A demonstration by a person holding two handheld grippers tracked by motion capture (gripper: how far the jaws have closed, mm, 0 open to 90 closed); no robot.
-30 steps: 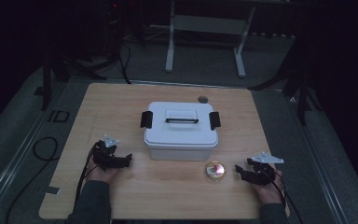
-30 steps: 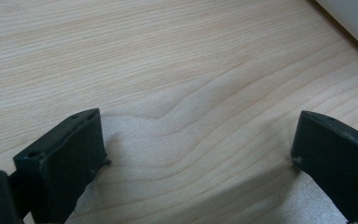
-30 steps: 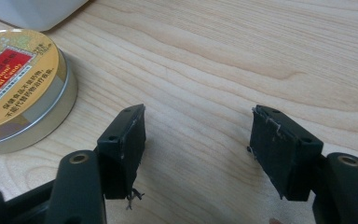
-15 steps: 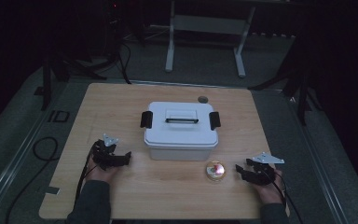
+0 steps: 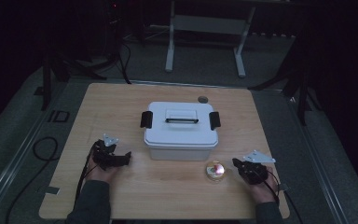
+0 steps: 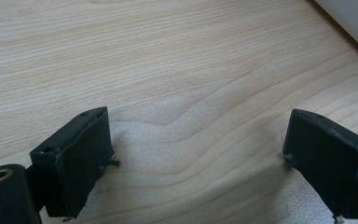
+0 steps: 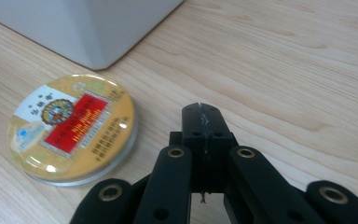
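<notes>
A white lidded box (image 5: 181, 128) with black side latches and a top handle stands mid-table; a corner of it shows in the right gripper view (image 7: 88, 23) and the left gripper view (image 6: 354, 18). A round yellow tin (image 5: 215, 170) with a red label lies flat in front of the box's right corner. My right gripper (image 5: 237, 163) rests just right of the tin (image 7: 72, 133). Its jaws (image 7: 201, 114) have just been closing and now meet, with nothing between them. My left gripper (image 5: 123, 159) sits left of the box, open over bare wood (image 6: 196, 154).
The wooden table (image 5: 121, 107) has free room on both sides of the box. A small dark round object (image 5: 203, 99) lies behind the box near the far edge. Cables trail from both grippers. Metal stands rise on the dark floor beyond.
The right gripper's jaws have come together, and the hand has shifted slightly beside the tin. The left gripper, box and tin have not moved.
</notes>
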